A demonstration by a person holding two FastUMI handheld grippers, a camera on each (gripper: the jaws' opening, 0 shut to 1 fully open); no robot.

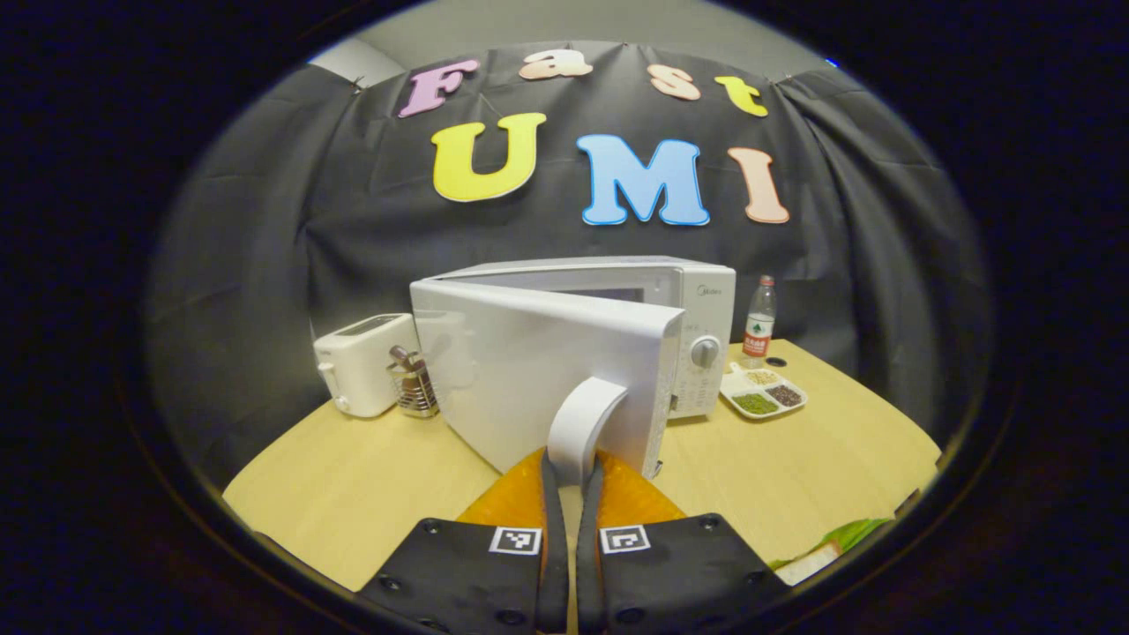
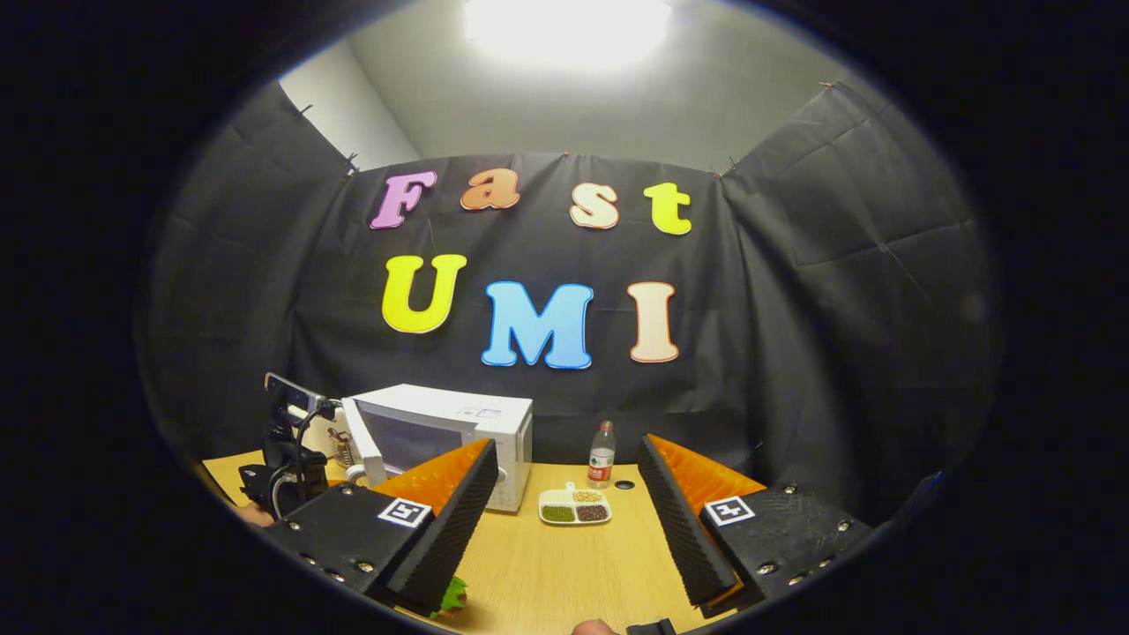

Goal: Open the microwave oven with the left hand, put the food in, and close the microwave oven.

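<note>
The white microwave [image 1: 697, 291] stands on the wooden table [image 1: 353, 503] with its door [image 1: 520, 362] swung partly open toward me. My left gripper [image 1: 571, 467] is shut on the door's curved white handle [image 1: 582, 419], one finger on each side. A green and white piece of food [image 1: 825, 547] lies at the table's near right edge. In the right gripper view the microwave [image 2: 459, 423] sits left of centre and the left gripper [image 2: 291, 454] shows by its open door. My right gripper [image 2: 569, 450] hovers open above the table with nothing between its fingers. A green bit of the food [image 2: 452, 595] peeks out below its left finger.
A white toaster [image 1: 357, 362] and a metal utensil holder [image 1: 413, 384] stand left of the microwave. Right of it are a divided plate of grains [image 1: 763, 394] and a plastic bottle [image 1: 758, 322]. The plate [image 2: 575, 507] and bottle [image 2: 601, 454] lie ahead of my right gripper.
</note>
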